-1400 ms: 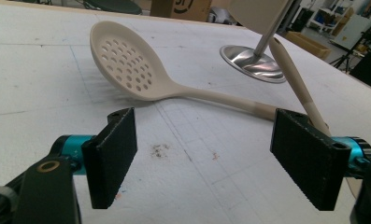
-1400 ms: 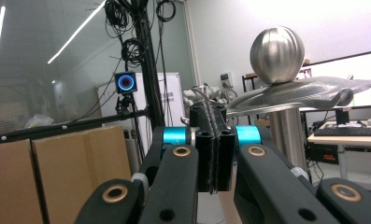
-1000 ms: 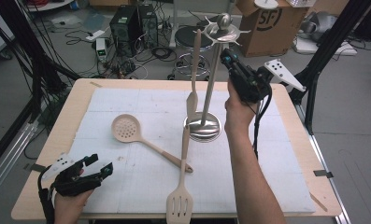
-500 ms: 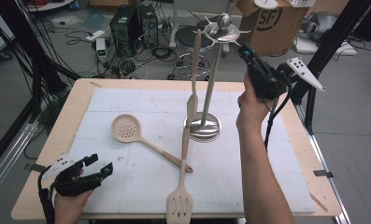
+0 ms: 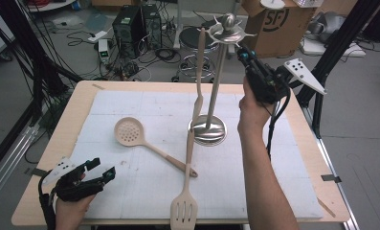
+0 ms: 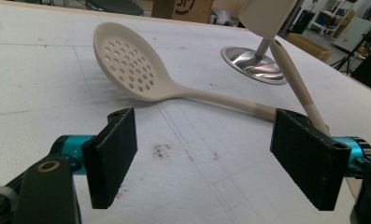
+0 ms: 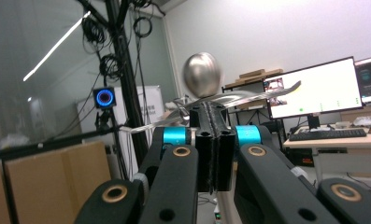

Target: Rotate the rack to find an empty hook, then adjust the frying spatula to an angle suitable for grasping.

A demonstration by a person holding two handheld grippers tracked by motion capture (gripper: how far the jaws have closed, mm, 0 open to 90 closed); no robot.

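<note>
Left gripper view, nearest: the left gripper (image 6: 204, 161) sits low over the white mat (image 6: 43, 65) with its jaws spread wide and nothing between them, apparently parked.
Lower left of the high view: the same left gripper (image 5: 97, 175) rests at the mat's near corner, well apart from the utensils.
Lower centre: a slotted turner (image 5: 185, 203) lies flat, its handle crossing the handle end of the skimmer (image 5: 130, 132), whose perforated bowl points toward upper left; both look to be waiting for the rack.
Centre: the utensil stand (image 5: 207, 130) holds one spatula (image 5: 198, 72) hanging from a top hook, the likely place for hanging things.
Upper right: the right gripper (image 5: 247, 60) is raised beside the stand's hook crown, jaws pressed together and holding nothing, seemingly free of the hooks.
Right gripper view: closed jaws just below the steel ball finial (image 7: 202, 74).
Writing: "SF" on a cardboard box (image 5: 273, 21) at the far top.
</note>
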